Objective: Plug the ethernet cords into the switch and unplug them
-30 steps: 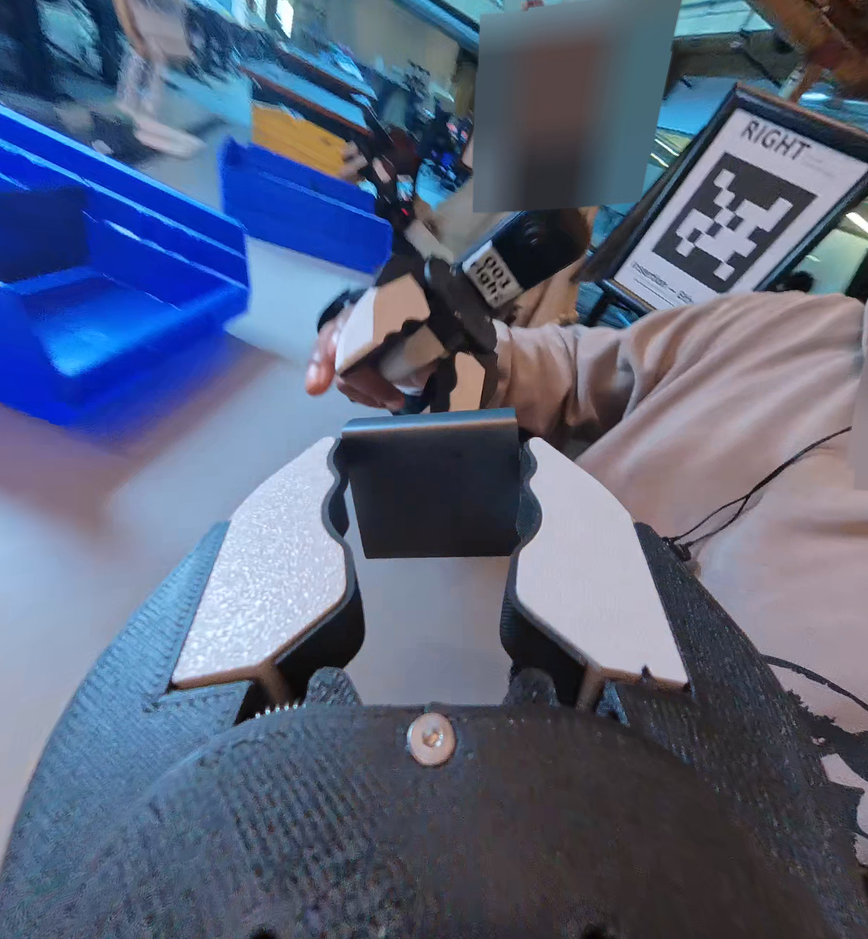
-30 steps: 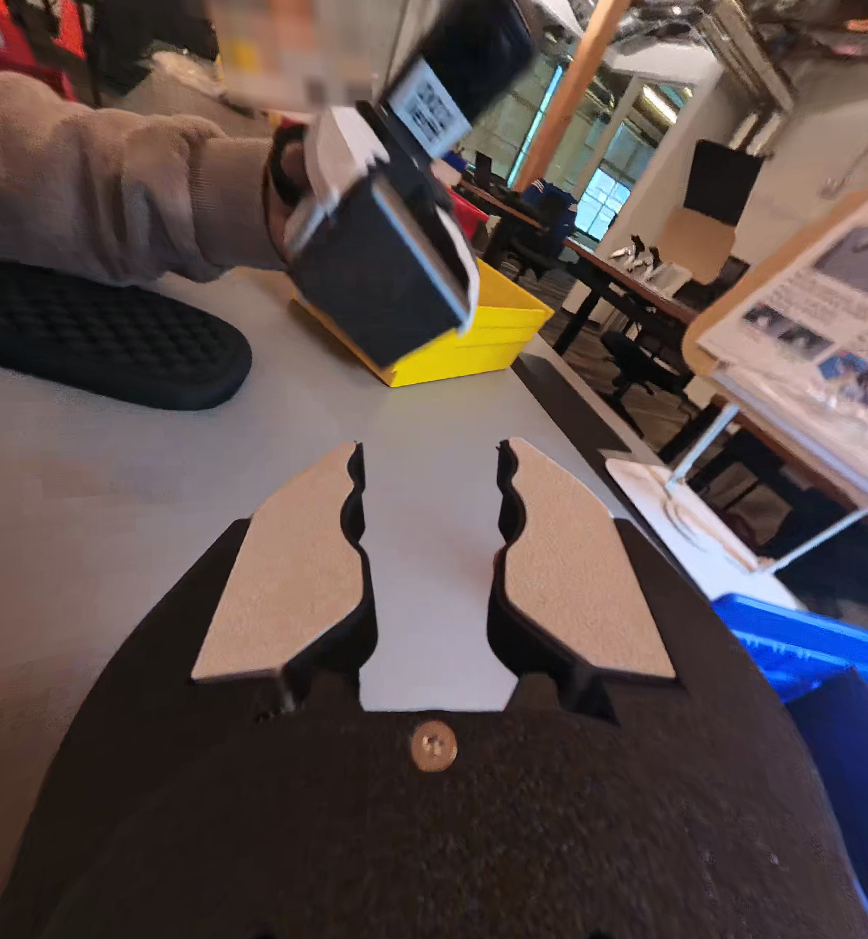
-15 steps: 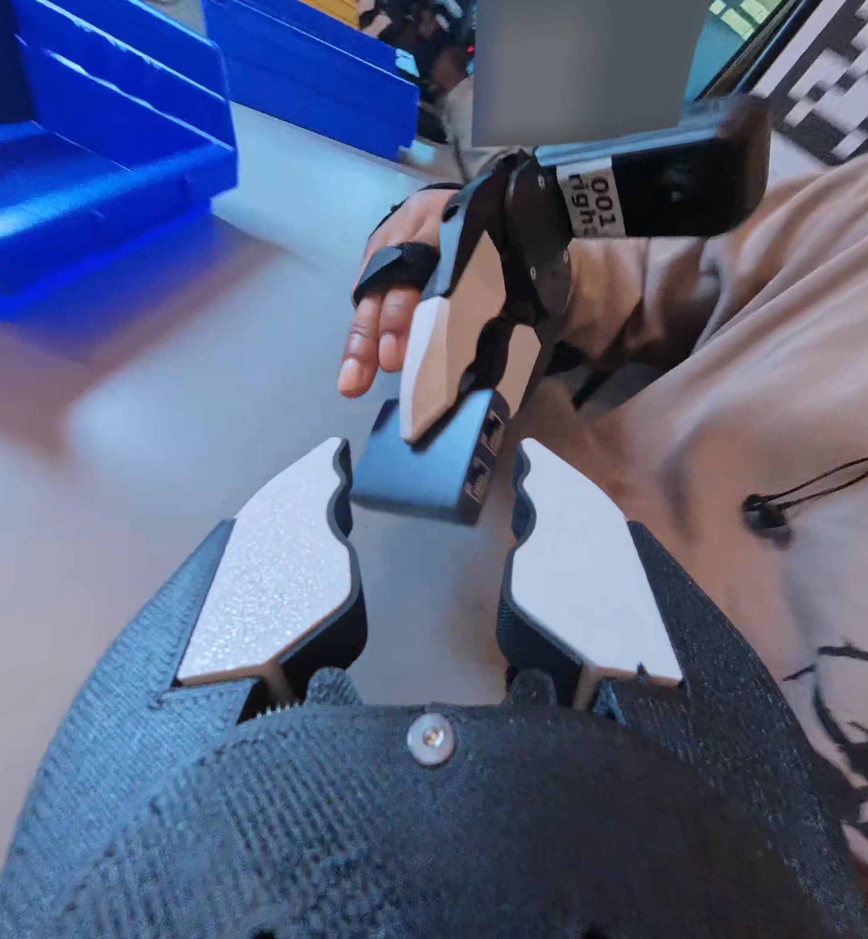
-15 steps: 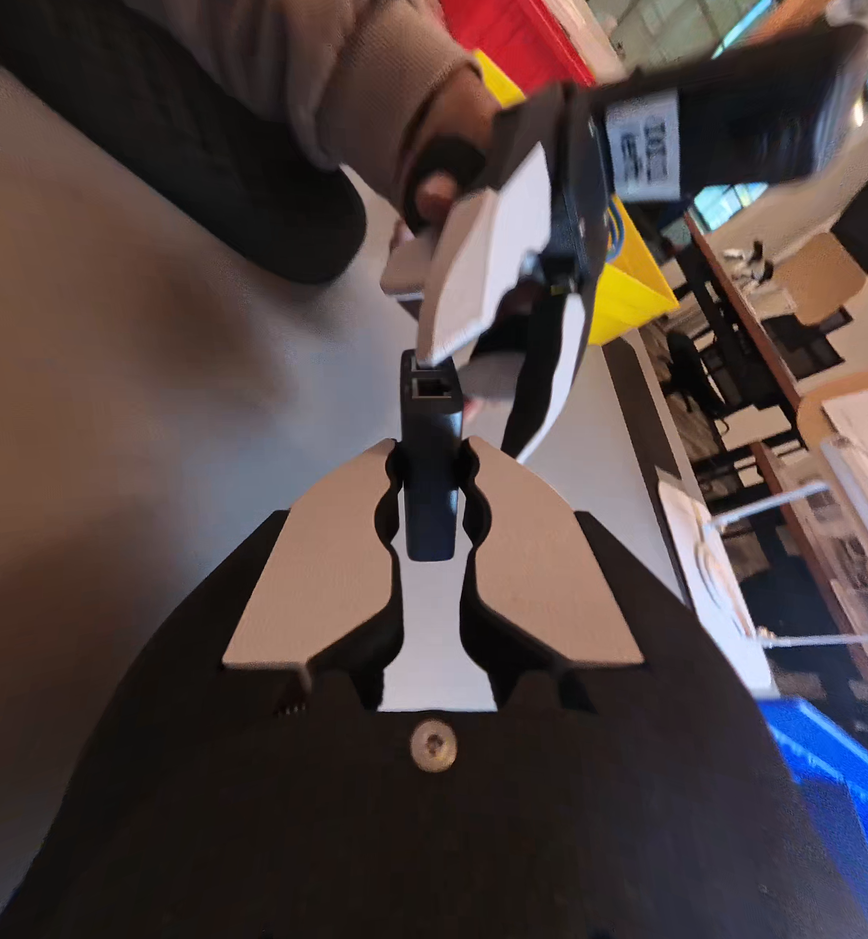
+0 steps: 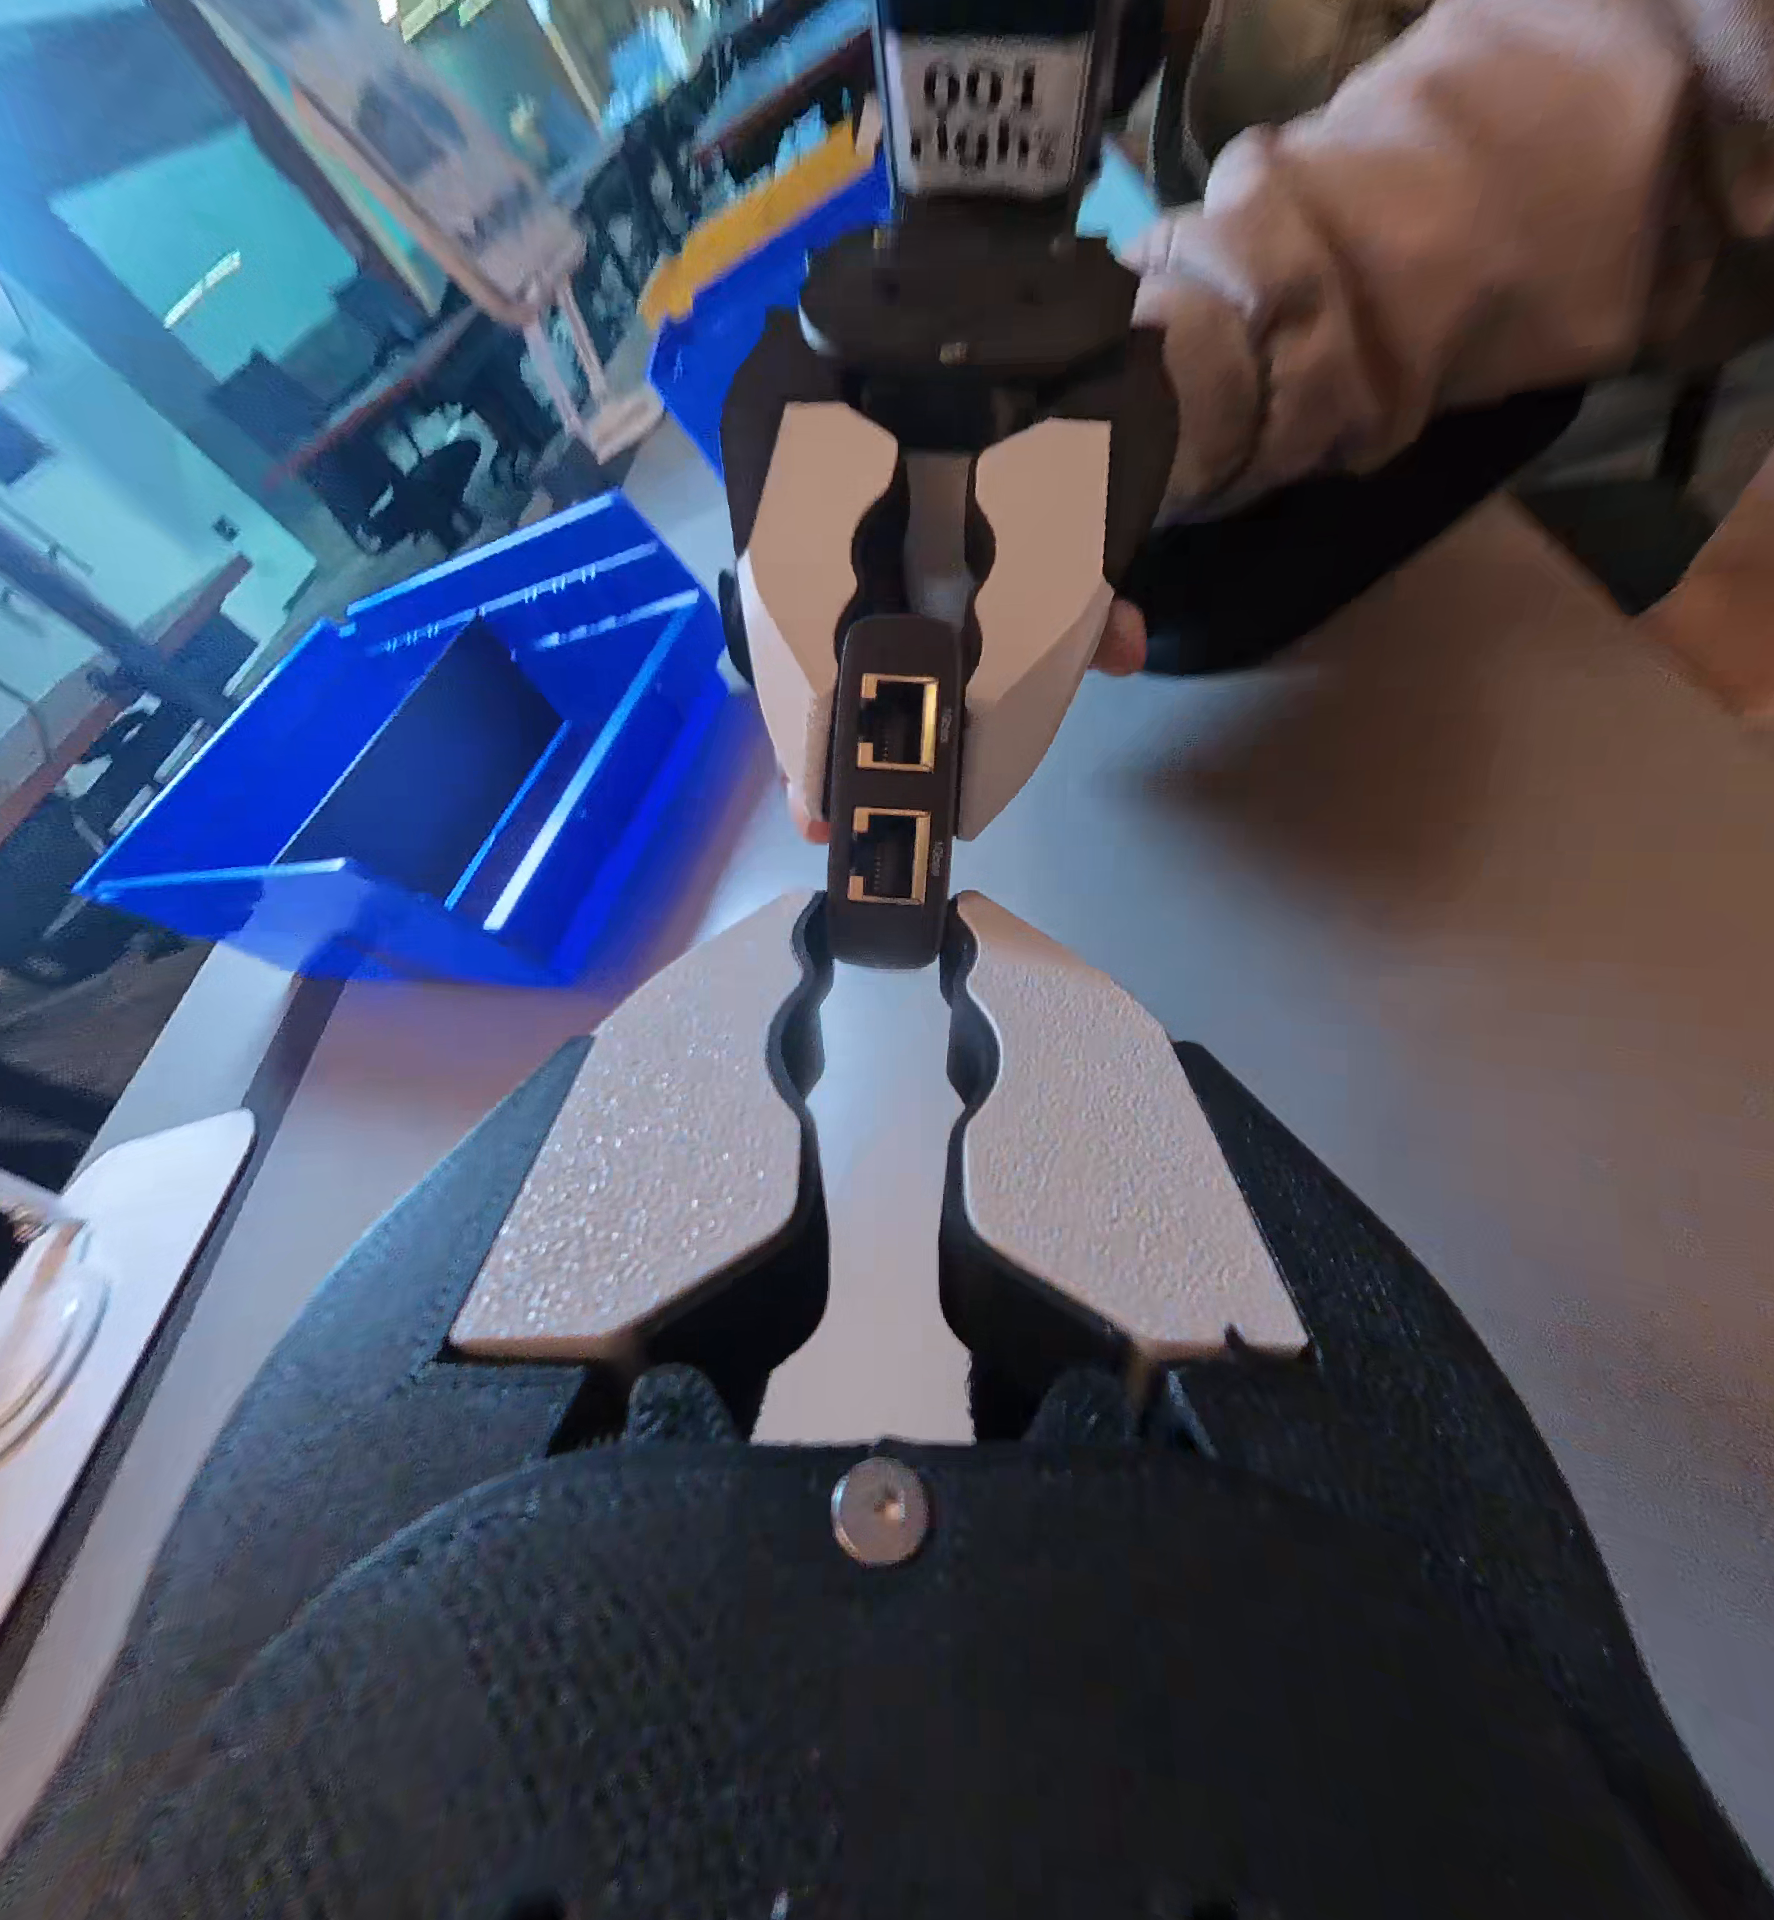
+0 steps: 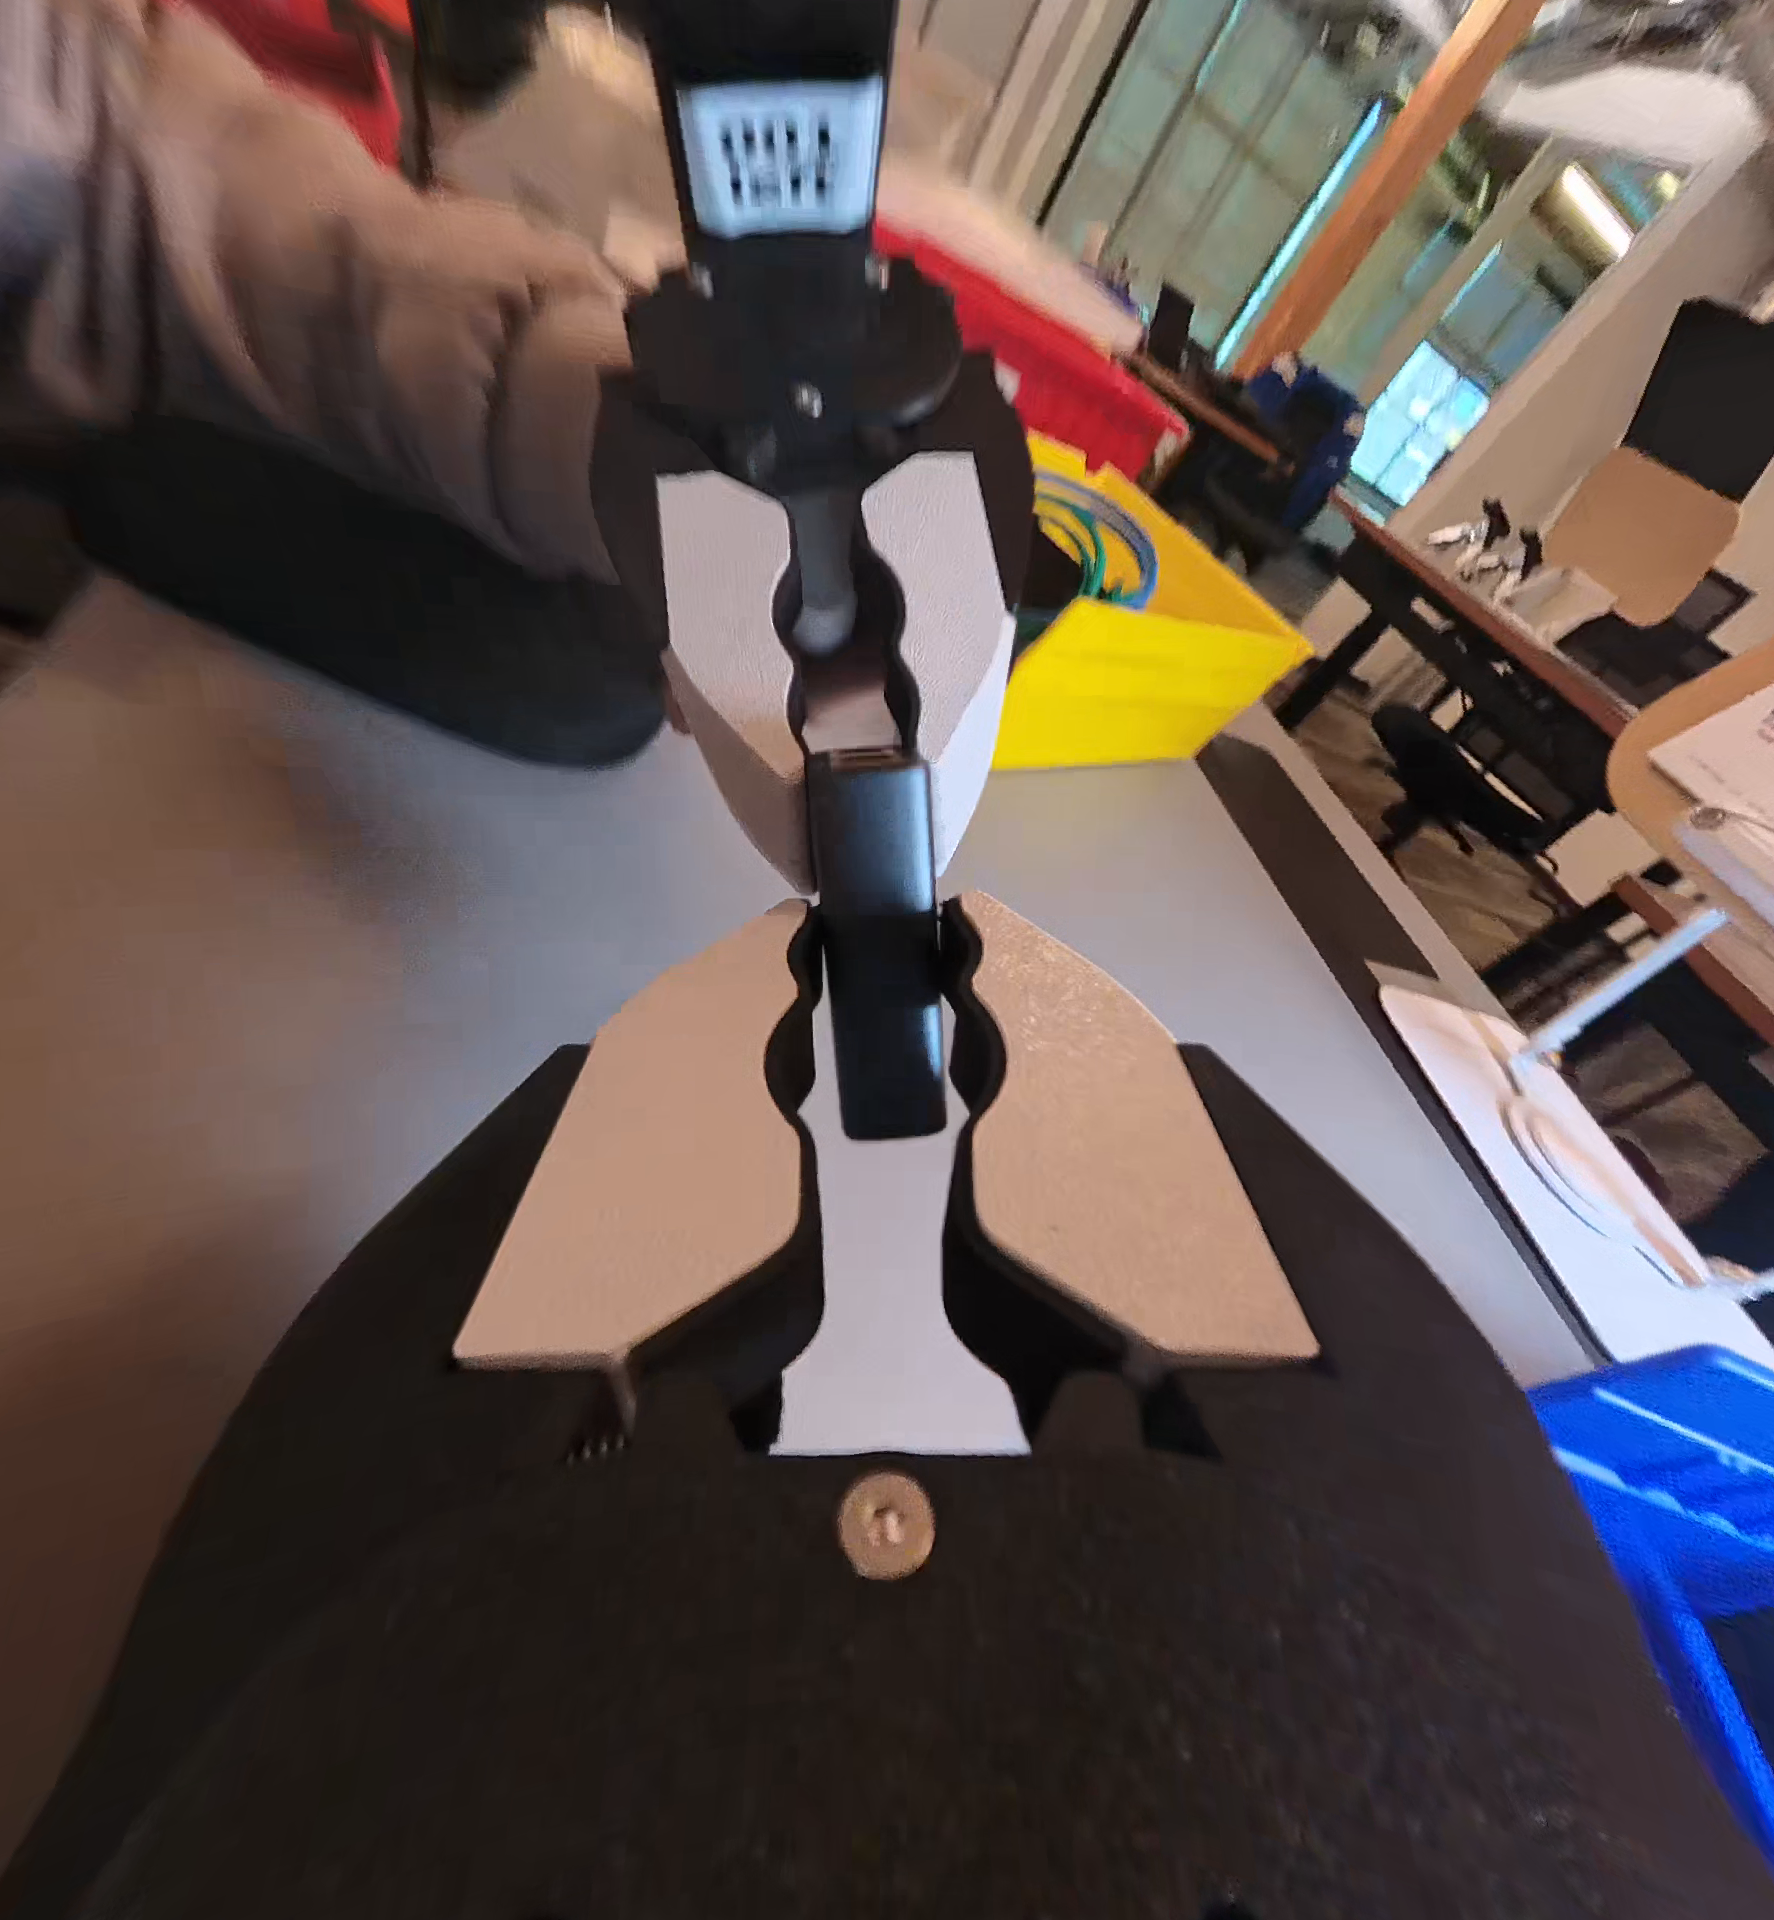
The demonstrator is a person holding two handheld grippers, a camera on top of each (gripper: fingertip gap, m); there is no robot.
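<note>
The small black switch (image 5: 885,790) is held in the air above the grey table (image 5: 1434,1039), pinched from both ends. The right gripper (image 6: 878,914) has its fingers clenched on one end of it. The left gripper (image 5: 881,914) grips the other end with its fingertips, the two ports facing its camera. A blue bin (image 5: 426,769) sits far left, a yellow bin (image 6: 1143,665) of cords beyond the grippers

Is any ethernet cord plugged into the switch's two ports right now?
No. In the left wrist view both gold-rimmed ports on the black switch are open and empty, with no cord in either.
</note>
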